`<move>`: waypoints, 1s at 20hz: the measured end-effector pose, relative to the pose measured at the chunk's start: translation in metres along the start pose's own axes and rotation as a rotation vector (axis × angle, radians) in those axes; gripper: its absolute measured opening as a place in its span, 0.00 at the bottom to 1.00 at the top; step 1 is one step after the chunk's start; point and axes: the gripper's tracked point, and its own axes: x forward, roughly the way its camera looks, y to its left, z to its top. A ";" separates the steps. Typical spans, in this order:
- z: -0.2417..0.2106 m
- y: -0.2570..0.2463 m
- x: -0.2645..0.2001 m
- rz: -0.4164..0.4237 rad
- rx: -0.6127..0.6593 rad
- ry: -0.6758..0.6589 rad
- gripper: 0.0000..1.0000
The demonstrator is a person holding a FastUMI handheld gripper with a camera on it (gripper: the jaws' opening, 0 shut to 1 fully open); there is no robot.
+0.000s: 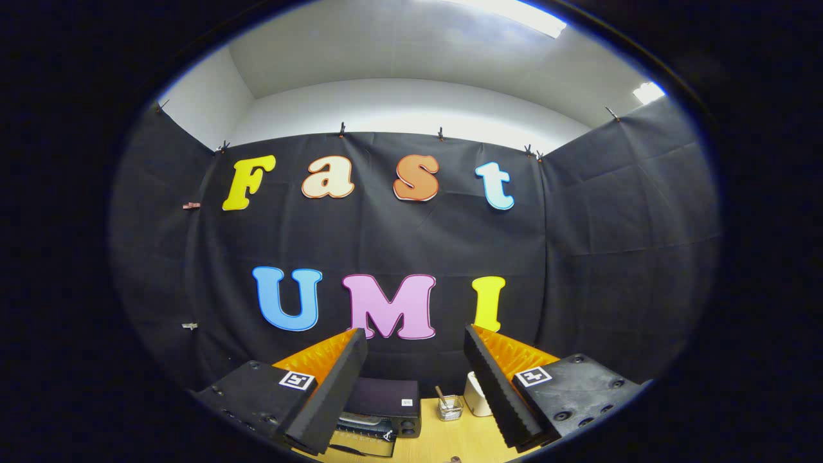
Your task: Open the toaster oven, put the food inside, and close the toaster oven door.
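Nothing looked done yet: the claw (415,379) hung released and empty, raised above the worktop (443,437), with the toaster oven (380,411) below between its fingers, door apparently closed.

A small clear glass jar (450,408) holding a few sticks stands on the wooden table (443,444) toward its far edge. Just beside it sits a white container (476,393), partly hidden.
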 end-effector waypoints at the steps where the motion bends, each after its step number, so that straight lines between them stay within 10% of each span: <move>1: 0.008 0.000 -0.005 -0.020 -0.013 -0.015 0.97; 20: 0.020 0.010 -0.018 0.002 -0.013 -0.085 0.97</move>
